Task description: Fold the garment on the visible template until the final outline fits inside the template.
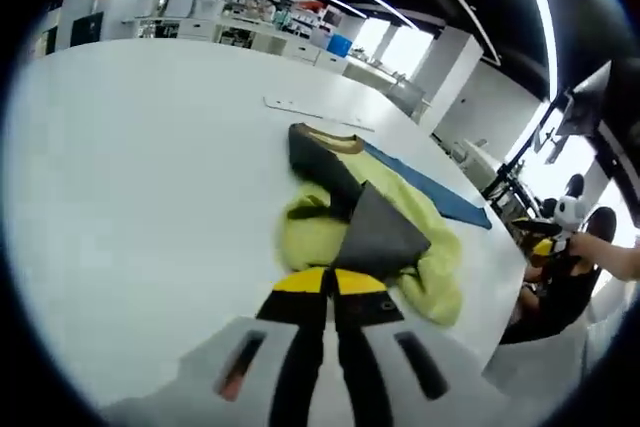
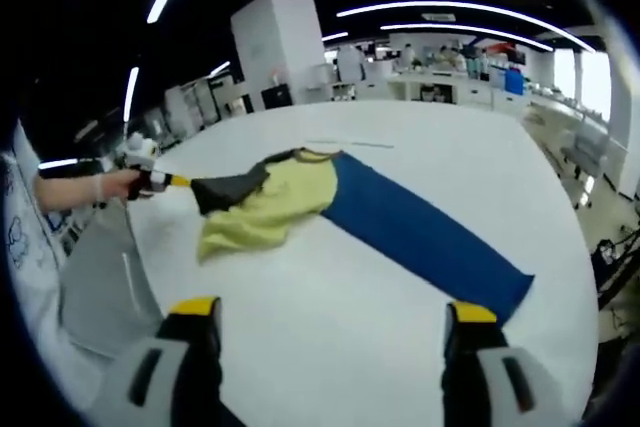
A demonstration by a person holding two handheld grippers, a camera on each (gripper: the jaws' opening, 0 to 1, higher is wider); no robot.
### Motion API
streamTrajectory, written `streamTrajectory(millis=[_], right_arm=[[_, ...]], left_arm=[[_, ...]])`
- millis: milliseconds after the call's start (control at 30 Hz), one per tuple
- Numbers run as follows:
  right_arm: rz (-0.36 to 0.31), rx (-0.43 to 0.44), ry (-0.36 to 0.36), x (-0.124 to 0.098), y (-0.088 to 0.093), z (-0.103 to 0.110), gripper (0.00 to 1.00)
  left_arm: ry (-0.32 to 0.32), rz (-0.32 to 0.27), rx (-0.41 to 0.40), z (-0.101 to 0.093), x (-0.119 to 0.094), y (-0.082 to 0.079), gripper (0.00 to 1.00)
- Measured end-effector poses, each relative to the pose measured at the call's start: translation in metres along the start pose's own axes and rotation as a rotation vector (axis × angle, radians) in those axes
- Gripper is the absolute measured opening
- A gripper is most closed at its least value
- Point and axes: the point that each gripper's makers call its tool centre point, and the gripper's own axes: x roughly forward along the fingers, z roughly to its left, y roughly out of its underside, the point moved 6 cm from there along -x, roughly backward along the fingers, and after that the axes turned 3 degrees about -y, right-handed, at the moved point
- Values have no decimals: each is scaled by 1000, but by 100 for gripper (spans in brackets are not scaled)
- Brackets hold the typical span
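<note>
Now | left hand-held gripper (image 1: 330, 282) clamped on garment (image 1: 385, 232) | right hand-held gripper (image 2: 330, 322) apart, hovering.

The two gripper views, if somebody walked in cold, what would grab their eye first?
Likely the yellow-green garment, bunched on the white table and lying over one end of a long blue template. Next, the left gripper, shut on the garment's dark grey sleeve; the right gripper view shows it at left, lifting that sleeve. The right gripper hangs open above bare table, short of the cloth.
</note>
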Motion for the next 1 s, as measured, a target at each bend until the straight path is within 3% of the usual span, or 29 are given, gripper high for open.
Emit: streamTrajectory(millis=[200,500,700,767,1000], right_arm=[[8,-19,5,0,-10,23,93],[31,2,47,1,-13,52,93],[42,13,70,8,-16,65,93],[41,16,78,11,-20,71,93],[36,15,105,17,-32,82,93]], left_arm=[[-47,-14,-5,39,-28,-17,0],[-117,45,7,131,-51,-33,0],[-147,85,9,181,-47,-38,0],[-156,106,12,185,-48,-36,0],[-176,129,-29,232,-42,-48,0]])
